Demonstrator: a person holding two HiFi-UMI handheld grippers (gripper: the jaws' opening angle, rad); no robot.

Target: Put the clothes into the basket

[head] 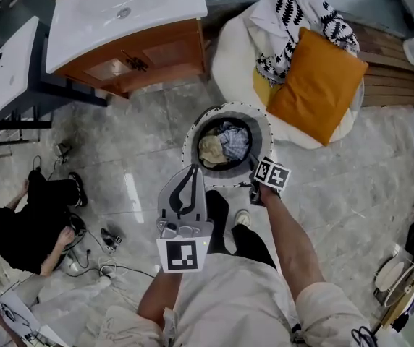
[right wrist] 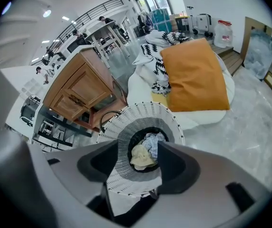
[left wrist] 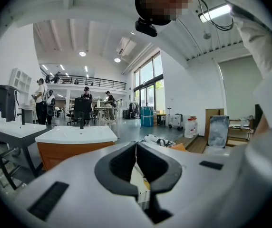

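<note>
The round white basket (head: pixel 192 125) stands on the floor just ahead of me, and its dark inside holds a cream garment (head: pixel 211 151) and a blue checked garment (head: pixel 233 141). My right gripper (head: pixel 253 170) hangs over the basket's near right rim, pointing steeply down. Its jaws are open and empty, and the basket (right wrist: pixel 148 115) with both garments (right wrist: pixel 140 156) shows in the gap between them. My left gripper (head: pixel 193 169) is near the basket's front rim and points almost level. It is shut (left wrist: pixel 136 145) on nothing. A black-and-white patterned cloth (head: pixel 301 16) lies on the white beanbag (head: pixel 232 56).
An orange cushion (head: pixel 319 85) leans on the beanbag behind the basket. A wooden sink cabinet (head: pixel 131 56) stands at the back left. A person in black (head: pixel 30 226) sits on the floor at left among cables (head: pixel 102 266). A wooden bench (head: pixel 388 74) is at the right.
</note>
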